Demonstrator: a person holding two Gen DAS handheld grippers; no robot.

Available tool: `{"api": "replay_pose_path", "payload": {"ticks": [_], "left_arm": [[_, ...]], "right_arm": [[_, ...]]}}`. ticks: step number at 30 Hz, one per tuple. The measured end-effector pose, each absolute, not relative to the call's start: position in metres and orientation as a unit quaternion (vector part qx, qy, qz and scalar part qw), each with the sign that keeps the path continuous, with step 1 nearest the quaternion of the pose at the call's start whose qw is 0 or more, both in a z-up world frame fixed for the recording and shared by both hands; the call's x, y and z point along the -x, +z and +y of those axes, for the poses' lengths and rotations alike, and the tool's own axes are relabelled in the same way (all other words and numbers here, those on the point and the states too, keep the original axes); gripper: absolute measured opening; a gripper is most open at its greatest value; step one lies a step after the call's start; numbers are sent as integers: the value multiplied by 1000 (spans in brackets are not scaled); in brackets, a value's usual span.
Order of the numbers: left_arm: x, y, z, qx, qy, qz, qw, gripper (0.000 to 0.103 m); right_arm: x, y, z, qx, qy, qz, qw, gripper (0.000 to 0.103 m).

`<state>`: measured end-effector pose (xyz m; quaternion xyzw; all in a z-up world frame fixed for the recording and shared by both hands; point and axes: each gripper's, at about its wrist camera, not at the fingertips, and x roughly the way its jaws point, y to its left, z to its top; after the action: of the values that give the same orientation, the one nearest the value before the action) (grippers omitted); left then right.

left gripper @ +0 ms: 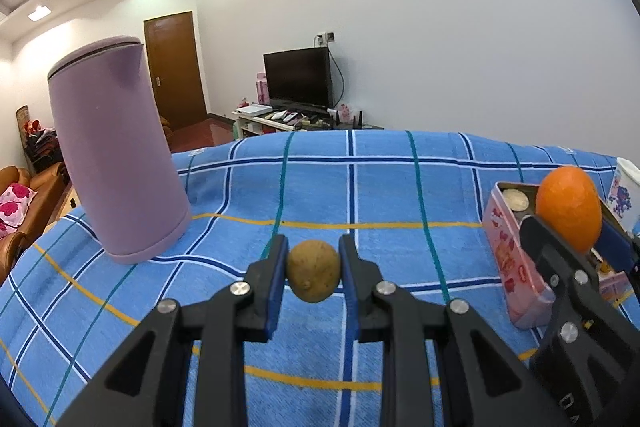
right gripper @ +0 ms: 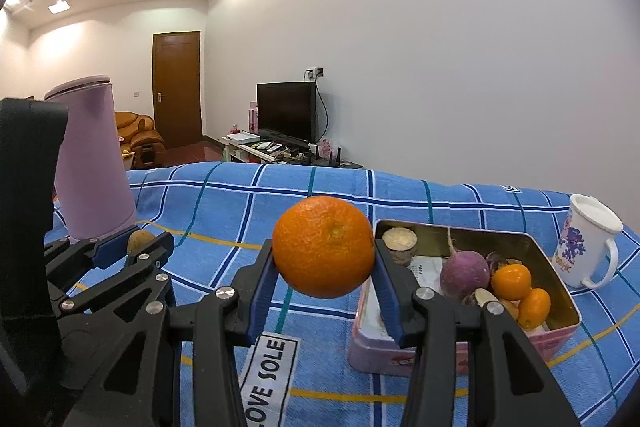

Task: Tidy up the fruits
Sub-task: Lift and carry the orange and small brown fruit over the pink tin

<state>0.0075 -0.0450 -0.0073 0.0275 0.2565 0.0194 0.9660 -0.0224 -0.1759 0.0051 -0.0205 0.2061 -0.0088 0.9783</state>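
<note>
Blue-padded left hand-held gripper pinches longan, angled slightly downward.

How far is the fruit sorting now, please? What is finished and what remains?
Done: the tin already holds two kumquats, a radish and other pieces. In hand: the right gripper grips an orange beside the tin, and the left gripper grips a small brown fruit. Left: both must go in.

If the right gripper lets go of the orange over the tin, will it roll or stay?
The orange is round, so it would probably roll. The tin has raised walls that should stop it. Its rind looks firm and likely survives a short drop.
</note>
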Motion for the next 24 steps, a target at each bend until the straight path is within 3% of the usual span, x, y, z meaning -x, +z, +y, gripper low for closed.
{"api": "replay_pose_path", "payload": {"ticks": [24], "left_arm": [[6, -7, -73, -37, 5, 262, 964, 27]], "right_arm": [[39, 7, -209, 28, -30, 206, 978, 48]]}}
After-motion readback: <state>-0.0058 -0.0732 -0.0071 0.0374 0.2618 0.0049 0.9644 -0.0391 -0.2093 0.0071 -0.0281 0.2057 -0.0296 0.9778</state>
